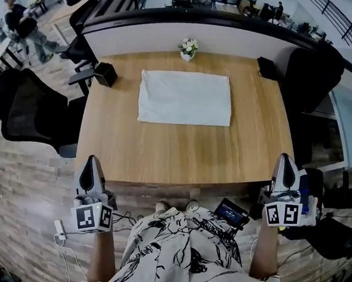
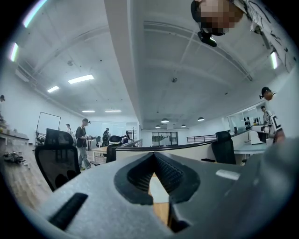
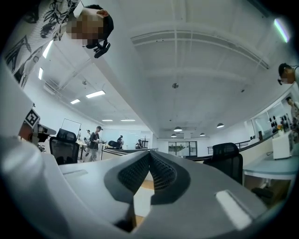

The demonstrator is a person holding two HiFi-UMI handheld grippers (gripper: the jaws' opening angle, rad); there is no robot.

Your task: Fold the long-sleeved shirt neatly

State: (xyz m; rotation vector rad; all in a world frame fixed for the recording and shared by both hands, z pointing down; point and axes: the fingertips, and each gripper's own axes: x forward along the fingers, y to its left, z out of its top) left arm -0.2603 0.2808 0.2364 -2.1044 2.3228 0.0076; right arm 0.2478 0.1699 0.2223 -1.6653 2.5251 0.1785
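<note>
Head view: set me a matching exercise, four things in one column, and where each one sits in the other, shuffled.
Things:
1. folded white shirt
2. flower pot
3. black box
4. left gripper

Places:
A. middle of the far edge of the table
B. lying flat around the table's centre
C. the table's far left corner
D. held off the table's near edge, jaws shut on nothing

Pairs: 1-B, 2-A, 3-C, 4-D
</note>
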